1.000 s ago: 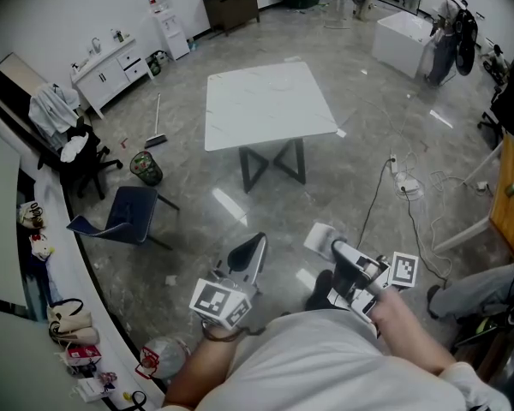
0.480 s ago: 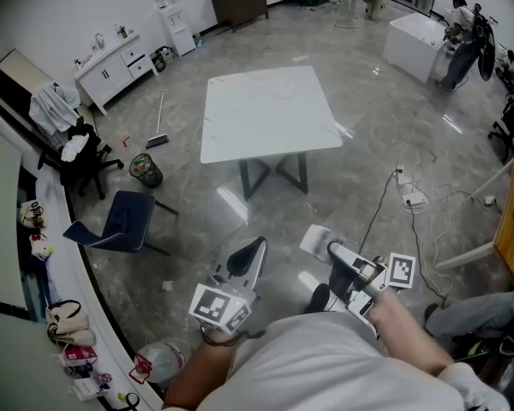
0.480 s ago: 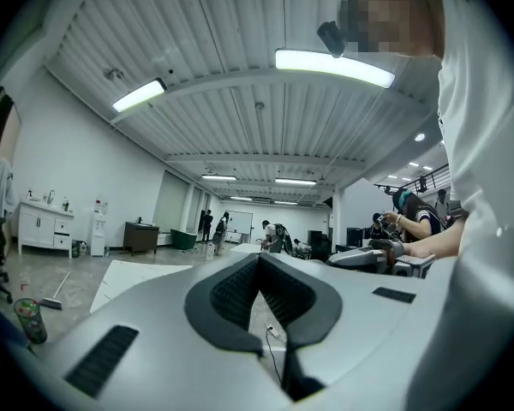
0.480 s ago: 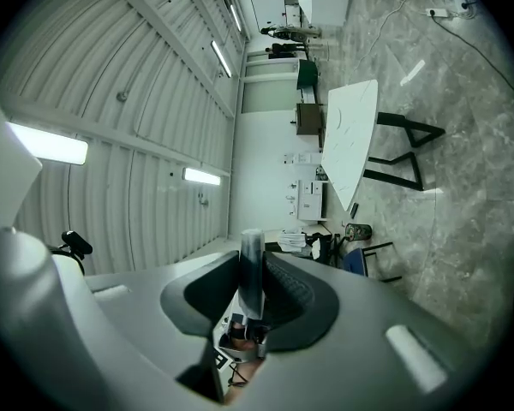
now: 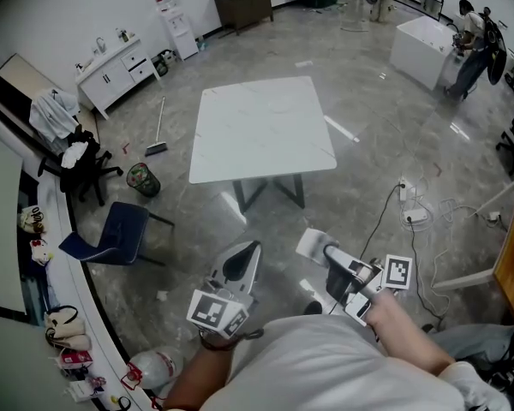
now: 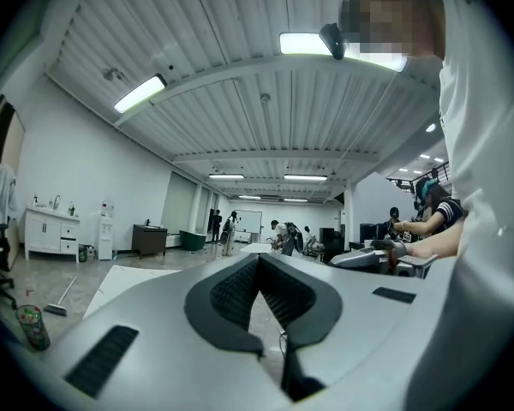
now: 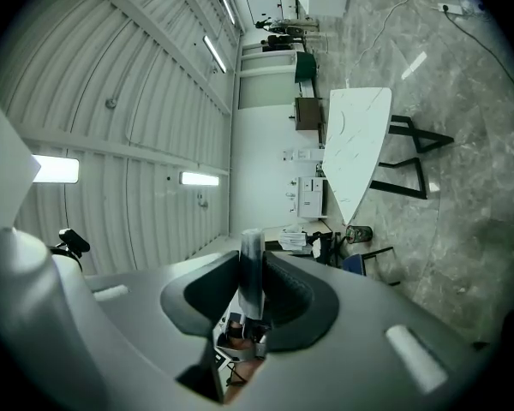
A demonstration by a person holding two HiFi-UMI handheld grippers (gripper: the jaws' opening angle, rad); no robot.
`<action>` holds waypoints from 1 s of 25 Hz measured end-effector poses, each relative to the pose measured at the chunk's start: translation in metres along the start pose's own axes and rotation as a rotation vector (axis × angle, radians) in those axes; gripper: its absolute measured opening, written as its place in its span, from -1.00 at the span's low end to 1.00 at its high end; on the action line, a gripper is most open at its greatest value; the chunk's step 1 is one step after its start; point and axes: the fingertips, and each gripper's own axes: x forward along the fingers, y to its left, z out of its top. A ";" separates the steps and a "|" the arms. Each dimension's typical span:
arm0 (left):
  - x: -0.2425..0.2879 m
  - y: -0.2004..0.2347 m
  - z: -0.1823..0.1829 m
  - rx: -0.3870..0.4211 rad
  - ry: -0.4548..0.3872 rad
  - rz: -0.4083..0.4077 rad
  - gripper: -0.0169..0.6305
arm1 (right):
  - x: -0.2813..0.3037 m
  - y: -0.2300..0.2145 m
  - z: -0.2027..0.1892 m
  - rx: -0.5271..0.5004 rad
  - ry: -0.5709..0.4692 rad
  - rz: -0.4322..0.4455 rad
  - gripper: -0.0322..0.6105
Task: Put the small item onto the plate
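Note:
My right gripper (image 5: 313, 244) (image 7: 253, 251) is shut on a small slim grey item (image 7: 252, 282) that stands up between its pads. My left gripper (image 5: 249, 251) (image 6: 259, 262) is shut, its tips meeting with nothing between them. Both are held level in front of the person's body, above the grey floor. A white square table (image 5: 261, 127) on dark crossed legs stands ahead, apart from both grippers. Its top looks bare, and no plate shows in any view.
A blue chair (image 5: 111, 229), a green bin (image 5: 138, 178) and a broom (image 5: 157, 135) lie left of the path. Cables and a power strip (image 5: 414, 215) trail on the floor at right. White cabinets (image 5: 111, 67) line the far left wall, and people stand at the back right.
The table has drawn nearer and lower in the head view as the person walks toward it. Both grippers keep the same pose, the right still clamped on the item.

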 end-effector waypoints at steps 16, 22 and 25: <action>0.106 0.029 0.001 -0.029 -0.009 -0.005 -0.93 | 0.031 -0.009 0.103 -0.002 0.010 0.014 -0.63; 0.151 0.076 -0.001 -0.036 -0.006 -0.051 -0.93 | 0.071 -0.030 0.141 -0.003 -0.024 -0.003 -0.63; 0.176 0.111 0.003 -0.036 -0.002 -0.072 -0.93 | 0.103 -0.040 0.164 -0.013 -0.039 -0.010 -0.63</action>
